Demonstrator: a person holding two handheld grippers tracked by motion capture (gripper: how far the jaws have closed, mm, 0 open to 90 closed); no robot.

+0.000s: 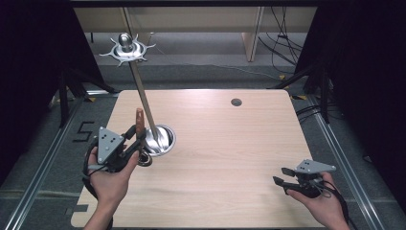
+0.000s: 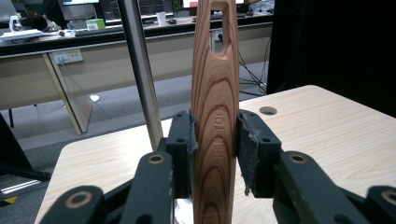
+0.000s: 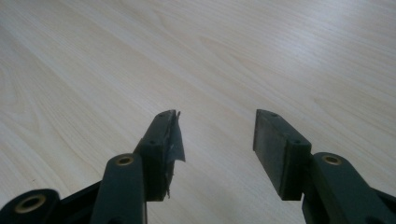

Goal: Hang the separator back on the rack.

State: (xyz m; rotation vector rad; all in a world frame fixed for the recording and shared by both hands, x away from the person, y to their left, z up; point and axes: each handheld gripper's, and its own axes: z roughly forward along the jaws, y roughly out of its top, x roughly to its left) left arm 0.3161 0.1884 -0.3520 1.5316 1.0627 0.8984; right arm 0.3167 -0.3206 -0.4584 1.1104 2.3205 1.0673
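A wooden utensil handle [image 2: 215, 116] with a slotted hole near its top stands upright between the pads of my left gripper [image 2: 215, 149], which is shut on it. From above, that handle [image 1: 140, 120] rises from my left gripper [image 1: 136, 136] beside a metal stand: a round steel base [image 1: 160, 140] on the table and a tall pole [image 1: 141, 93] topped by a hooked ring [image 1: 127, 48]. The pole [image 2: 140, 70] shows just left of the handle. My right gripper [image 1: 283, 176] rests low near the table's front right, open, with bare wood between its jaws [image 3: 217, 135].
The light wooden table [image 1: 225, 143] has a round cable hole [image 1: 236, 102] near its far edge. A small metal ring [image 1: 145, 160] lies by the stand's base. Black curtains flank both sides, and desks and cables lie beyond the table.
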